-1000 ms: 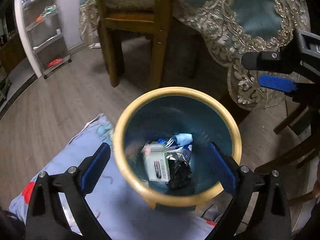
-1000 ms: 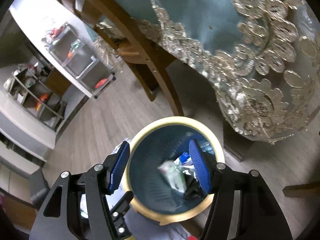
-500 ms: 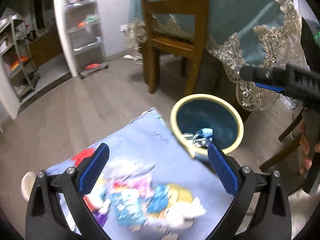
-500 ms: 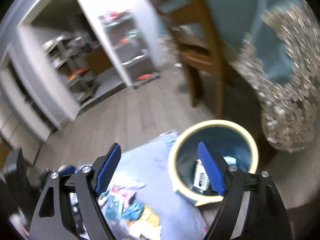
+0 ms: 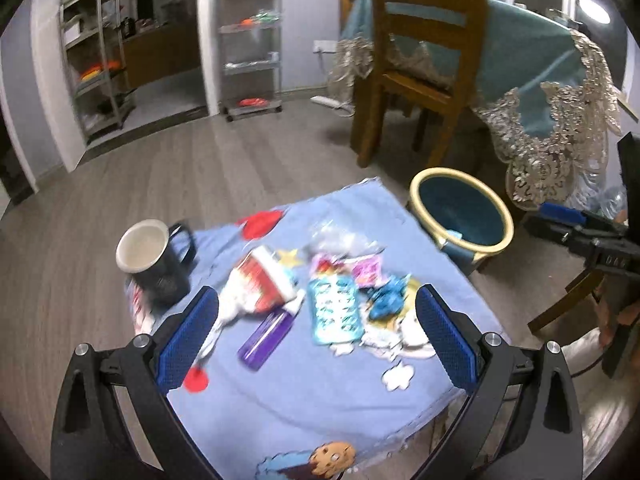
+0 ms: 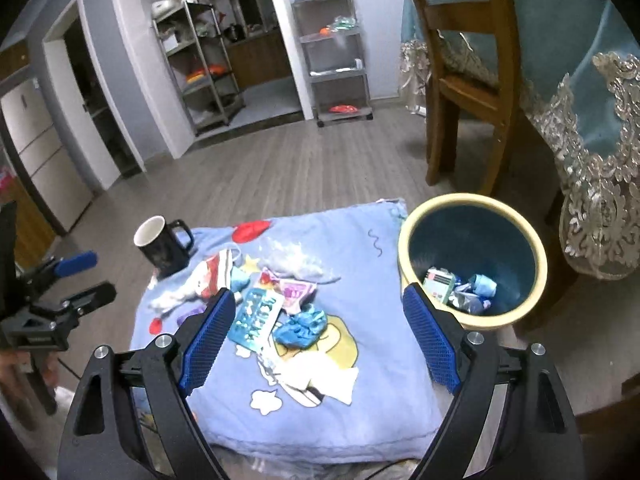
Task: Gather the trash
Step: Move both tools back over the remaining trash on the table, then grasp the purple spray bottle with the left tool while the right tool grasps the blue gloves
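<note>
With both the left gripper (image 5: 316,334) and the right gripper (image 6: 318,338) wide open and empty, the trash pile (image 6: 276,300) lies directly ahead on the blue cloth (image 6: 360,392), left of the bin (image 6: 472,258), about equally near both.

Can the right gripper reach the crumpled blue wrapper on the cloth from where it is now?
Probably yes. The right gripper is open and empty, and the crumpled blue wrapper lies uncovered on the cloth, between its fingers in the view. The left gripper is off to the side.
</note>
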